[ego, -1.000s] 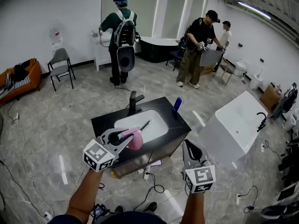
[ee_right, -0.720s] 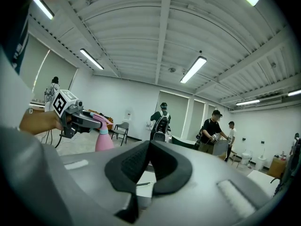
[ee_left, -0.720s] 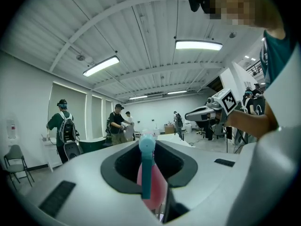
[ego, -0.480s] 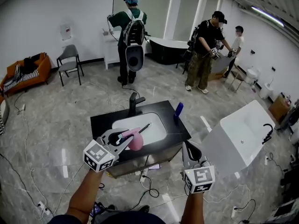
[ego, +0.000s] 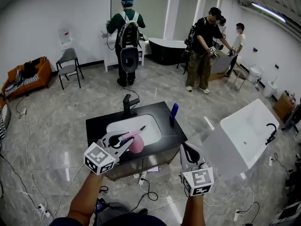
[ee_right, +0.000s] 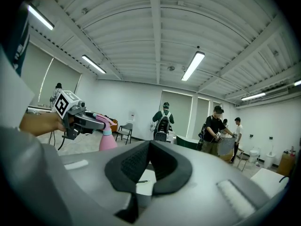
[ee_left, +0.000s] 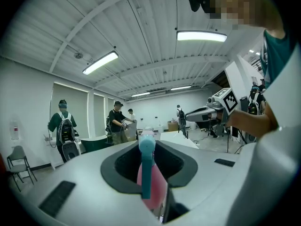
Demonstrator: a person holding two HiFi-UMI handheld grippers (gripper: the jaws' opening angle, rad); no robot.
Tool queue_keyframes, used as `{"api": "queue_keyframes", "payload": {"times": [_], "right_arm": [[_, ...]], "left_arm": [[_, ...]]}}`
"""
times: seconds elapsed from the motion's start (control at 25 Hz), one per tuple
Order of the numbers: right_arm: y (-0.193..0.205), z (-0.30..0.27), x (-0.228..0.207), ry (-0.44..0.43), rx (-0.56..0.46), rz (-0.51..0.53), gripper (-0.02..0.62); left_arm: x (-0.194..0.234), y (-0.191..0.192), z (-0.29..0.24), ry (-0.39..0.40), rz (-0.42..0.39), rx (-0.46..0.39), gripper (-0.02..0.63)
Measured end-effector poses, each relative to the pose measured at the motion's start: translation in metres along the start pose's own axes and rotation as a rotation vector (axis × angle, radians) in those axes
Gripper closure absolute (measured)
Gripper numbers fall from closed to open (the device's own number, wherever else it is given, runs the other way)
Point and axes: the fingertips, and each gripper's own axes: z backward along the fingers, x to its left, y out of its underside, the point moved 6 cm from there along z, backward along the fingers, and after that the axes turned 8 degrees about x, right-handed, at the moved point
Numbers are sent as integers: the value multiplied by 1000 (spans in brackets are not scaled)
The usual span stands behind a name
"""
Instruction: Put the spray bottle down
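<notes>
My left gripper (ego: 130, 138) is shut on the neck of a pink spray bottle (ego: 136, 144), which hangs in the air in front of the black vanity counter (ego: 96, 126). In the left gripper view the bottle (ee_left: 151, 188) shows its pale blue head between the jaws of the left gripper (ee_left: 149, 144). From the right gripper view the same bottle (ee_right: 107, 139) hangs at the left under the left gripper (ee_right: 87, 120). My right gripper (ego: 187, 150) is lower right of the vanity, shut and empty; its jaws meet at the tips in its own view (ee_right: 150, 143).
The vanity has a white basin (ego: 117, 125), a black tap (ego: 127, 104) and a blue bottle (ego: 173, 111). A white bathtub (ego: 244, 126) stands at the right. Several people work at the back. A chair (ego: 70, 66), an orange sofa (ego: 21, 79) and floor cables (ego: 146, 192) are around.
Both grippers and the view have travelled across the room; the vanity now sits a little further left in the head view. The left grip on the bottle is unchanged.
</notes>
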Motion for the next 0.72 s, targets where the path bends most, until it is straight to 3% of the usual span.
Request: {"api": "queue_keyframes", "payload": {"times": [0.44, 0.72], "right_arm": [[12, -5, -47, 72, 24, -61, 586], [4, -30, -77, 169, 62, -63, 586]], "left_arm": [[2, -17, -67, 93, -24, 20, 525], [40, -34, -127, 190, -36, -17, 525]]}}
